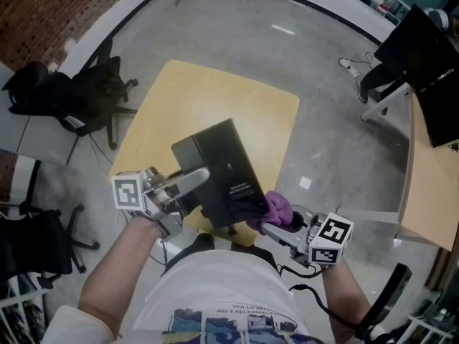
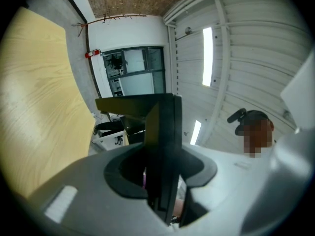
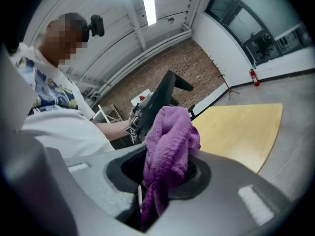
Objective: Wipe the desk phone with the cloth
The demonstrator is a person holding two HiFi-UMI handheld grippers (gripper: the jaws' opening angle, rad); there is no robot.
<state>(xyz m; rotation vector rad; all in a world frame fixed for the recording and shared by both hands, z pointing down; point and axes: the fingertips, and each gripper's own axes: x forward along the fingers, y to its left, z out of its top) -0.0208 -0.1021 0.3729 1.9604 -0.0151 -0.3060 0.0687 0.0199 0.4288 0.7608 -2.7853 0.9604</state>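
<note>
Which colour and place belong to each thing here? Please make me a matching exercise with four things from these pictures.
Things:
1. desk phone
2. cloth
3. table
4. office chair

Colour and place:
A. purple, clamped in the right tool
B. pale wood, behind the phone in the head view
C. black, clamped in the left tool
D. dark, on the floor to the left of the table in the head view

Pairs: 1-C, 2-A, 3-B, 4-D
</note>
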